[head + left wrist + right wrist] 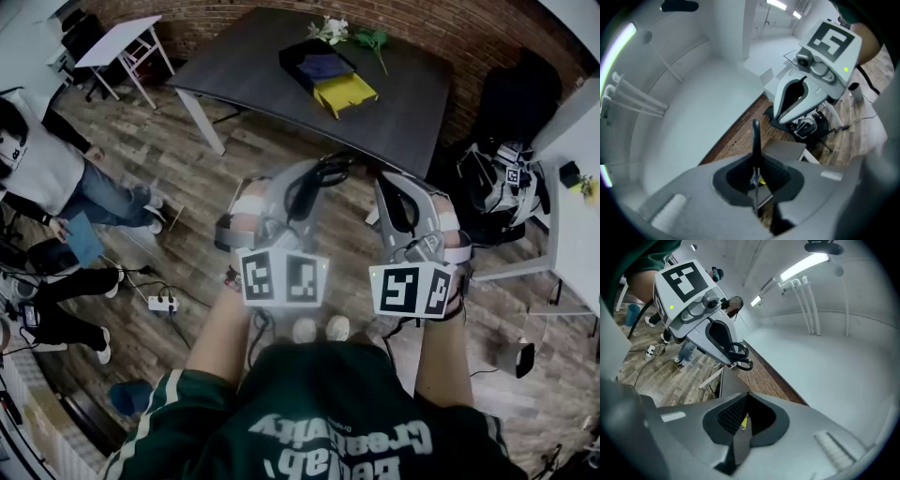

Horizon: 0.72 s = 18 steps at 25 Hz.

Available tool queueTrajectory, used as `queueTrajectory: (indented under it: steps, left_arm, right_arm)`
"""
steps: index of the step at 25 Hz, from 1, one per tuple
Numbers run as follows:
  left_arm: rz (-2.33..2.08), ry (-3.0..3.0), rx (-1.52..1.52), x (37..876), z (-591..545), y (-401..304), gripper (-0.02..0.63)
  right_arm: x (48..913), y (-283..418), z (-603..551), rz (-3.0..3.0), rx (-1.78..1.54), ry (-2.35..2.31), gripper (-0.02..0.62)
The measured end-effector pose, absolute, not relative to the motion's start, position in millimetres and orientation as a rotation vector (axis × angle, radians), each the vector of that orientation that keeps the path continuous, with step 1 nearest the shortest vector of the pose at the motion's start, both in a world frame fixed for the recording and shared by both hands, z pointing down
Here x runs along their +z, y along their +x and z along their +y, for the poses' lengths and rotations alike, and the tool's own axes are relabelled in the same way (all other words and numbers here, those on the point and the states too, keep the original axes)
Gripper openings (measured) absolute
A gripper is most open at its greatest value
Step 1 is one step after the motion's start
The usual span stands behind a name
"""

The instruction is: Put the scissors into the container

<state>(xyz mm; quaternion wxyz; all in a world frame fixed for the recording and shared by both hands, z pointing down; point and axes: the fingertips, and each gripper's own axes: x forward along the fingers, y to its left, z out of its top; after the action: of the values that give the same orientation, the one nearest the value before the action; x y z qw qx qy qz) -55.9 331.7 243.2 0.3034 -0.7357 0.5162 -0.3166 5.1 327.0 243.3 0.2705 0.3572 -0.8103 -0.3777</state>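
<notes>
The person's green shirt (pixel 328 422) fills the near edge of the head view. The left gripper (pixel 757 183) is clamped on the scissors (pixel 756 140), with the black handle loops past the jaw tips. The right gripper (pixel 740 425) has its jaws together, with nothing between them. Both are well apart from the table (pixel 412 103). The container (pixel 328 75) lies near the table's far edge.

Black scissors (pixel 756 136) — yellow tray (pixel 345 92) (dark table (pixel 412 98))
</notes>
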Motion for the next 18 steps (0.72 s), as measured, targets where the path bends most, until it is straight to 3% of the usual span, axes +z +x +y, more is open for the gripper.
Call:
queueTrajectory:
  steps: [18]
  left_arm:
    - [1.351,-1.960,-0.810,240,322,-81,0.044]
  right_arm:
    - [238,-21,317,-2.166,-1.023,0.989,0.006]
